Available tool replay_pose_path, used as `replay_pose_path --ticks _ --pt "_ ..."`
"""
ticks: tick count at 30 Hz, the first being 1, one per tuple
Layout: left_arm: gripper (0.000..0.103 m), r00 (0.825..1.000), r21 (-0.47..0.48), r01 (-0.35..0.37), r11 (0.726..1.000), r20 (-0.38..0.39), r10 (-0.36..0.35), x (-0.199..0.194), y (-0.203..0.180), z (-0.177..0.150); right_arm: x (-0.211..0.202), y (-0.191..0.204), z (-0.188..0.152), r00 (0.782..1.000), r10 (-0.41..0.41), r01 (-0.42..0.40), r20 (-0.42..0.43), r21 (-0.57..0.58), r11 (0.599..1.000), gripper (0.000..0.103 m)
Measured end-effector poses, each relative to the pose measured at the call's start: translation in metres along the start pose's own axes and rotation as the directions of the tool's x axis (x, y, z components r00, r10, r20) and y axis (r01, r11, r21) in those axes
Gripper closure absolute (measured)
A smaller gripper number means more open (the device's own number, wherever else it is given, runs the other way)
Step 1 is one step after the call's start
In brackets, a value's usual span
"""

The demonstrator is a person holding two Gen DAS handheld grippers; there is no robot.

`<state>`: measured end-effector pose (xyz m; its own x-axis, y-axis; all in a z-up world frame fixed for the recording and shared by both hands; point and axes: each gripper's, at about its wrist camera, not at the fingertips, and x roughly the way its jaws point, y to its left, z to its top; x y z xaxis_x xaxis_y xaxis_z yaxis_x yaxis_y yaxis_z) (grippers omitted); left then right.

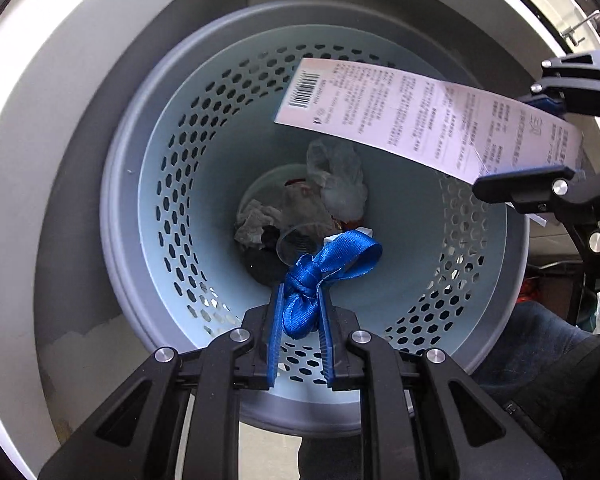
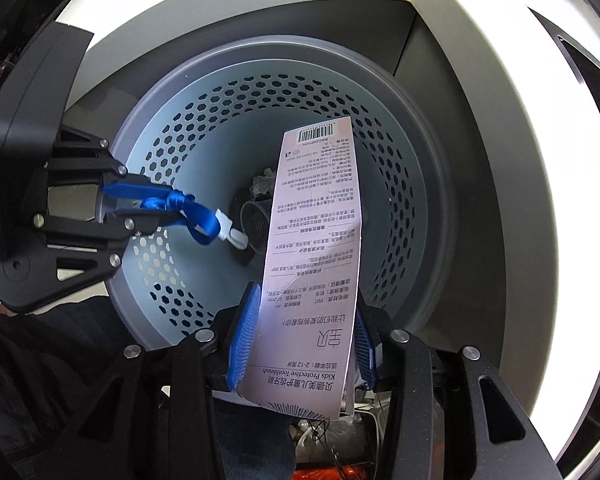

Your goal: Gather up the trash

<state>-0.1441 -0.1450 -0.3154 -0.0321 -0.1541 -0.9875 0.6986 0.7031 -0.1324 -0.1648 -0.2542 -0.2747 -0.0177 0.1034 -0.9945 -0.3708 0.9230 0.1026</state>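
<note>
A pale blue perforated waste bin (image 1: pixel 172 184) fills both views, also shown in the right wrist view (image 2: pixel 204 128). My left gripper (image 1: pixel 300 312) is shut on a knotted blue ribbon (image 1: pixel 324 272) and holds it over the bin's mouth; it enters the right wrist view from the left (image 2: pixel 156 206), with the ribbon (image 2: pixel 198 216) and its white clip hanging out. My right gripper (image 2: pixel 304 340) is shut on a long pink toothbrush package card (image 2: pixel 312 240) with a barcode. In the left wrist view the card (image 1: pixel 412 116) stretches over the bin from the right gripper (image 1: pixel 556 140).
Crumpled paper (image 1: pixel 256 224), a clear plastic bag (image 1: pixel 340 176) and a clear cup (image 1: pixel 296 244) lie at the bin's bottom. The bin stands in a grey-walled nook under a white tabletop (image 1: pixel 28 128). A person's jeans (image 1: pixel 540 340) show at the right.
</note>
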Motion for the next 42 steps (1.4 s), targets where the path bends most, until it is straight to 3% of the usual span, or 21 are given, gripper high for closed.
replay_pose_path --ticks 18,19,22,23,24,33,42 --pt "0.083 1.0 0.021 -0.021 1.0 0.0 0.021 -0.004 -0.006 0.001 -0.005 0.004 0.007 1.0 0.013 -0.013 0.016 -0.001 1.0 0.059" --pt "0.081 1.0 0.017 -0.025 1.0 0.005 0.025 -0.006 -0.006 0.001 -0.005 0.004 0.006 1.0 0.013 -0.013 0.021 0.003 1.0 0.058" --pt "0.052 0.998 0.012 -0.054 0.998 0.027 0.053 -0.011 -0.004 0.001 -0.008 0.004 0.005 0.999 0.008 -0.009 0.033 0.007 1.0 0.057" --pt "0.038 0.996 0.012 -0.074 0.997 0.041 0.073 -0.013 -0.004 0.001 -0.009 0.003 0.003 0.999 0.0 -0.001 0.034 0.008 1.0 0.055" --pt "0.031 0.995 0.011 -0.086 0.996 0.054 0.085 -0.016 -0.004 0.001 -0.01 0.003 0.002 0.999 -0.002 0.002 0.033 0.011 1.0 0.047" --pt "0.016 0.989 0.006 -0.115 0.993 0.092 0.114 -0.038 -0.007 0.0 -0.02 0.005 -0.023 0.999 -0.005 0.004 0.046 0.033 0.999 0.013" --pt "0.011 0.986 -0.022 -0.119 0.993 0.113 0.121 -0.058 -0.004 -0.002 -0.027 0.01 -0.034 0.997 0.019 -0.023 0.076 0.051 0.998 0.009"
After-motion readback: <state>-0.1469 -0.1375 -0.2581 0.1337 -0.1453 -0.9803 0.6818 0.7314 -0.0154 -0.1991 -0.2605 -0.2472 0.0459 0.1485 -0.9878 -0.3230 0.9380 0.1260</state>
